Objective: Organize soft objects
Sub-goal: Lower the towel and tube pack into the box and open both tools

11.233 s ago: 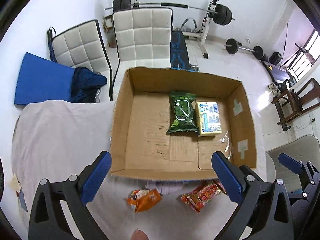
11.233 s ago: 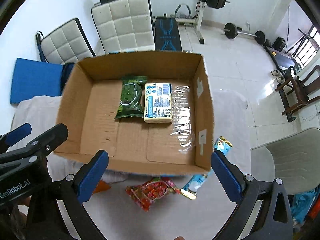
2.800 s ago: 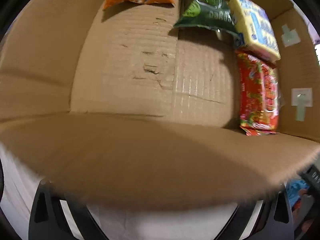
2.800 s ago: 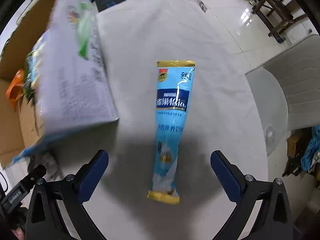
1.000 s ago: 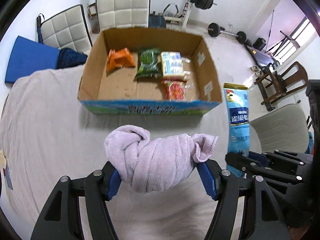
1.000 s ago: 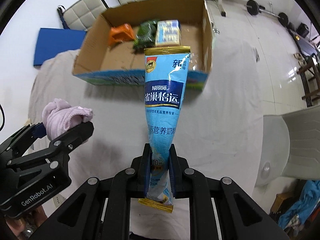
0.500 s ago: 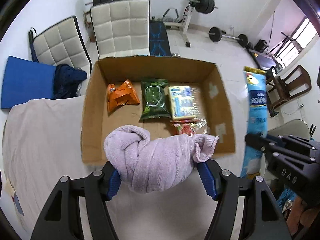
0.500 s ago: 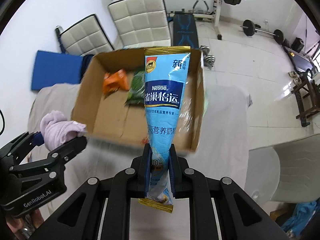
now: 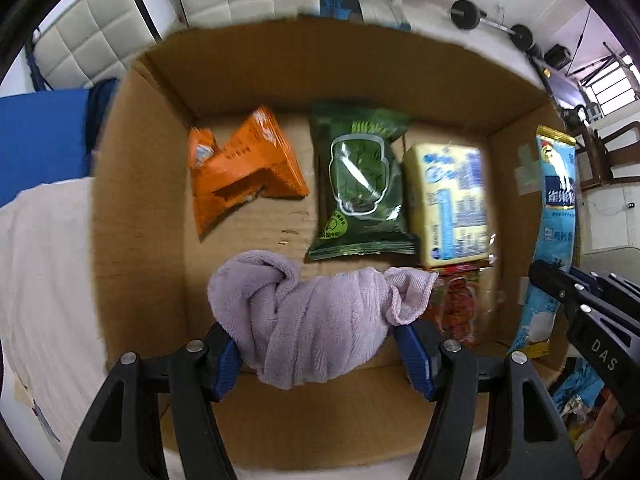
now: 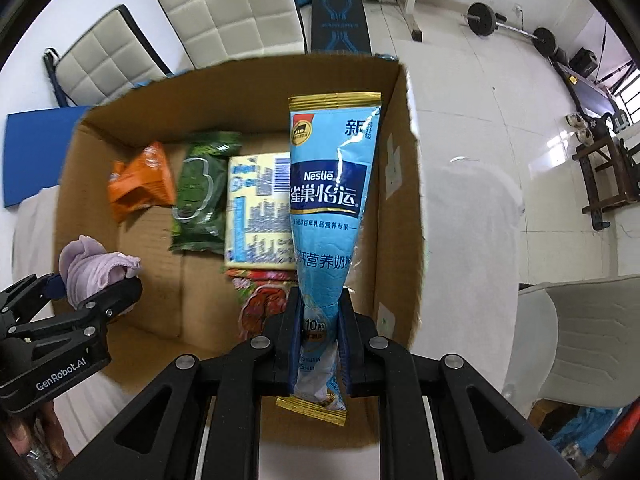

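My left gripper [image 9: 316, 352] is shut on a rolled lilac towel [image 9: 316, 316] and hangs over the near left part of the open cardboard box [image 9: 136, 208]. My right gripper [image 10: 319, 340] is shut on the lower end of a long light-blue Nestle pouch [image 10: 328, 200], which stands upright over the box's right side. On the box floor lie an orange packet [image 9: 244, 172], a green packet [image 9: 360, 184], a yellow-and-blue pack [image 9: 448, 204] and a red packet [image 9: 456, 304]. The left gripper with the towel [image 10: 94, 268] shows at the left of the right wrist view.
The box [image 10: 404, 200] stands on a table with a pale cloth [image 9: 44, 272]. Two white padded chairs [image 10: 228, 8] and a blue mat [image 9: 40, 136] lie behind it. A grey chair [image 10: 576, 328] stands to the right, with gym weights [image 10: 480, 18] on the tiled floor.
Both grippers have moved forward and down from in front of the box to over its inside. Each keeps hold of its load. The box now fills both views.
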### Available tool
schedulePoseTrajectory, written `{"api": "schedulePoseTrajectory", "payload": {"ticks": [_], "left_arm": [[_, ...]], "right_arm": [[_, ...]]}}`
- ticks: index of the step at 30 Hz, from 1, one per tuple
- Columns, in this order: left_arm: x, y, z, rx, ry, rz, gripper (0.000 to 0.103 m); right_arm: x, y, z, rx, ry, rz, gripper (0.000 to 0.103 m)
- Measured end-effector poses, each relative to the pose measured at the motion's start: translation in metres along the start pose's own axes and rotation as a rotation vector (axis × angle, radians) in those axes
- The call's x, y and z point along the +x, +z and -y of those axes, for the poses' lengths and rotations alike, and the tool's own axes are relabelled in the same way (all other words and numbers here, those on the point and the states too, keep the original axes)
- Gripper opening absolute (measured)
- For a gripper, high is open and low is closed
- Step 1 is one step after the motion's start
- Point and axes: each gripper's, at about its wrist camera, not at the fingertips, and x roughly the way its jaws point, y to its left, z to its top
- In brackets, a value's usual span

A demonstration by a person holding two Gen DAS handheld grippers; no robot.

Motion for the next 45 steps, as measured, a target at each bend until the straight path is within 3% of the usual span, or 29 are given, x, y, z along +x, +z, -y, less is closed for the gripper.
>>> {"api": "schedulePoseTrajectory", "payload": {"ticks": [9, 13, 19, 24, 26, 27, 29, 31, 36, 45], "left_arm": [[0.044, 0.012, -0.006, -0.018, -0.032, -0.11, 0.069], [0.05, 0.013, -0.008, -0.032, -0.031, -0.126, 0.072], [0.051, 0.011, -0.015, -0.06, -0.042, -0.142, 0.076], [0.045, 0.006, -0.028, -0.088, -0.047, -0.135, 0.083], [0.039, 0.006, -0.032, -0.099, -0.045, -0.13, 0.085], [0.035, 0.006, -0.034, -0.104, -0.044, -0.124, 0.093], [0.028, 0.004, -0.038, -0.112, -0.04, -0.106, 0.094], [0.02, 0.001, -0.043, -0.118, -0.035, -0.088, 0.094], [-0.007, -0.009, -0.048, -0.126, -0.018, -0.024, 0.094], [-0.061, -0.038, -0.037, -0.111, 0.045, 0.104, 0.094]], "right_arm": [[0.036, 0.012, -0.002, -0.018, -0.029, -0.035, 0.017], [0.043, 0.015, -0.007, -0.038, -0.069, -0.044, 0.02], [0.039, 0.014, -0.008, -0.045, -0.06, -0.037, 0.024], [0.028, 0.013, -0.004, -0.044, -0.036, -0.036, 0.04], [0.02, 0.012, -0.008, -0.039, -0.026, -0.028, 0.055], [0.019, 0.011, -0.007, -0.034, -0.018, -0.025, 0.06], [0.016, 0.01, -0.008, -0.025, 0.0, -0.025, 0.082], [0.013, 0.007, -0.007, -0.02, 0.007, -0.019, 0.092], [0.005, -0.003, -0.007, -0.018, 0.0, -0.01, 0.1], [-0.017, -0.027, -0.014, 0.006, -0.025, 0.027, 0.103]]}}
